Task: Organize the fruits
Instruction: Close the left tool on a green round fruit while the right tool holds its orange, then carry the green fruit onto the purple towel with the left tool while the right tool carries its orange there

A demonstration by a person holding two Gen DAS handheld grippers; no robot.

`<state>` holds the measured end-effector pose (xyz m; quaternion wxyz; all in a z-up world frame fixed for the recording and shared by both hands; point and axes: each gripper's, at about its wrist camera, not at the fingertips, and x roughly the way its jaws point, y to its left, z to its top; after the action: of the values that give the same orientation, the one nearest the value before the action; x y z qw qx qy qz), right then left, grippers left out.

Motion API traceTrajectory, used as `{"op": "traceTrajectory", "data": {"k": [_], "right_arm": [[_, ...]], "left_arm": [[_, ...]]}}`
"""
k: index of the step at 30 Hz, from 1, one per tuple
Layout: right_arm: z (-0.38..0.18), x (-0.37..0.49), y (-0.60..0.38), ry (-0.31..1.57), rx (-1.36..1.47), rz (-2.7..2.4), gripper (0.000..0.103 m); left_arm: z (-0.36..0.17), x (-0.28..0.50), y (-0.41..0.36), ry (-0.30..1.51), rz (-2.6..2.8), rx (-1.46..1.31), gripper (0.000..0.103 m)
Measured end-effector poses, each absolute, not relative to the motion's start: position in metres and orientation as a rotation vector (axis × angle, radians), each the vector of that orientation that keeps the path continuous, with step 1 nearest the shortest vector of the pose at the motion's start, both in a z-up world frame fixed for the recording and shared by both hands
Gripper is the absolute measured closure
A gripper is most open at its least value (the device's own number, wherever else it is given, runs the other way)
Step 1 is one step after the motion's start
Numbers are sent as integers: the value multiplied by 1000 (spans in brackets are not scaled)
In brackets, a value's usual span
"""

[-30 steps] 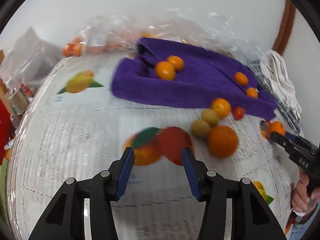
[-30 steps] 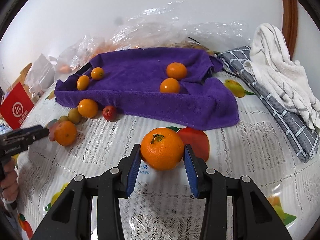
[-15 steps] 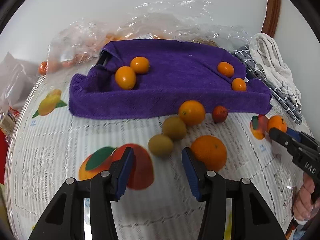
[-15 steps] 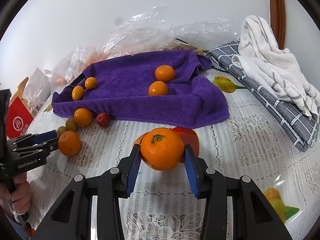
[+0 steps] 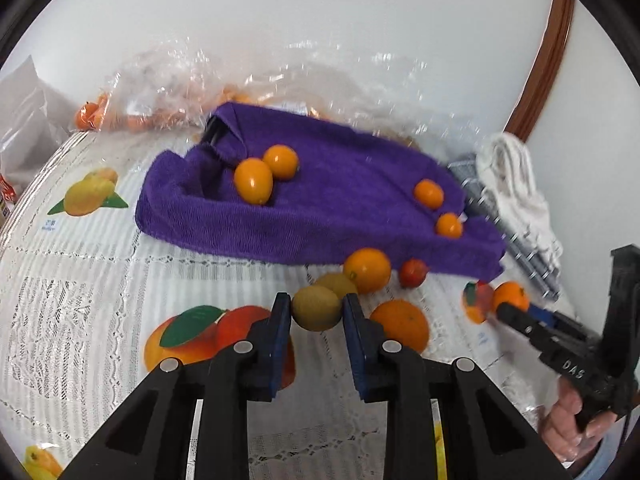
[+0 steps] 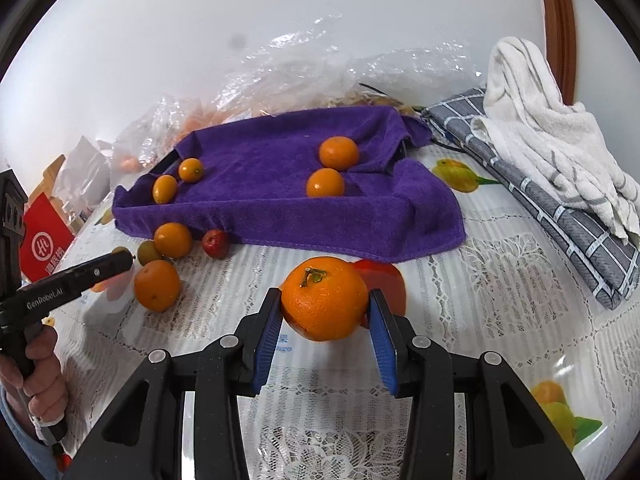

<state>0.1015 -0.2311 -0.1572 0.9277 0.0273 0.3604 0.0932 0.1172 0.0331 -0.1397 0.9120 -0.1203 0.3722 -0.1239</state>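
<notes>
My left gripper has its blue pads on either side of a green-brown kiwi on the tablecloth. A second kiwi, an orange, a small red fruit and a larger orange lie close around it. My right gripper is shut on a large orange and holds it above the cloth. A purple towel behind carries several small oranges. The right gripper with its orange also shows in the left wrist view.
Clear plastic bags with more fruit lie behind the towel. A grey checked cloth and a white towel lie at the right. A red box stands at the far left. The tablecloth has printed fruit pictures.
My left gripper has moved forward and right to the kiwi and narrowed around it. My right gripper has kept hold of the orange and moved slightly.
</notes>
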Motion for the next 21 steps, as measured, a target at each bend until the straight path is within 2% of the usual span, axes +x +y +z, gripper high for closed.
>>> {"op": "traceTrajectory", "data": {"k": [21], "right_arm": [[-151, 93, -236, 678, 113, 242, 60]], "left_arm": [[-124, 104, 32, 636, -221, -257, 78]]}}
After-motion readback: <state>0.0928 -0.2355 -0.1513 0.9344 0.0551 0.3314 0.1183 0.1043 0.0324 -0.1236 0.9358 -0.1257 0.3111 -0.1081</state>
